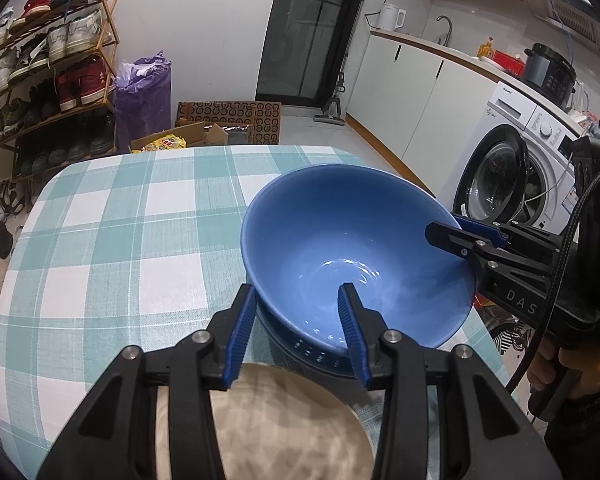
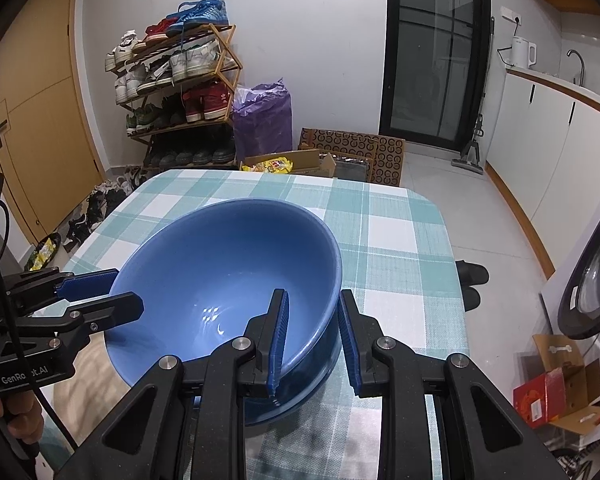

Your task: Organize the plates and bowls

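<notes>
Checked tablecloth (image 1: 120, 240) under gripped blue bowl (image 1: 340, 248)

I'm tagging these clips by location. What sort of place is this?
Most likely a small home's kitchen and entry area: a washing machine under a counter with a kettle, a shoe rack by the wall, and a checked-cloth table.

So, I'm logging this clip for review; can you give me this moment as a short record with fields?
held item: blue bowl, tilted
left gripper: straddles the bowl's near rim, one finger inside, one outside
right gripper: straddles the opposite rim the same way
under bowl: a darker blue dish, partly hidden
nearby: beige plate below the left gripper
surface: checked tablecloth
contact at pads: cannot tell
</notes>
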### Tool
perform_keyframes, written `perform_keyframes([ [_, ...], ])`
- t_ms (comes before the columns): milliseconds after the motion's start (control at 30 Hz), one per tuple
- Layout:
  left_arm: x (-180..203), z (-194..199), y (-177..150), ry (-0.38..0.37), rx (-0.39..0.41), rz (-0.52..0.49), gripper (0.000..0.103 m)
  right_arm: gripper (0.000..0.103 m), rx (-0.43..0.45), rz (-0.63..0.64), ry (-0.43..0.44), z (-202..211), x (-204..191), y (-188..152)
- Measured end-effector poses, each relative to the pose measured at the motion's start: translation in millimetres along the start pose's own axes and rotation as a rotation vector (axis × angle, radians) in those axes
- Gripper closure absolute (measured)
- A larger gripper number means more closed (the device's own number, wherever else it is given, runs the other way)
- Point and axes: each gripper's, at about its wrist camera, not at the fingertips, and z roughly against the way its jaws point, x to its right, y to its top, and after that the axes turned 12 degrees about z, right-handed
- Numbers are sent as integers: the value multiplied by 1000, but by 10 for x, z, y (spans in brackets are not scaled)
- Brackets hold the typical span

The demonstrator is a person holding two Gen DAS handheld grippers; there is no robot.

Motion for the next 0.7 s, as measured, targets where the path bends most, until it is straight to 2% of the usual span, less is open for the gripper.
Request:
perform_keyframes([
  [700,-6,-160,-73,29,-23,-24,62,77,-29,36,-37,-152,-69,-129],
])
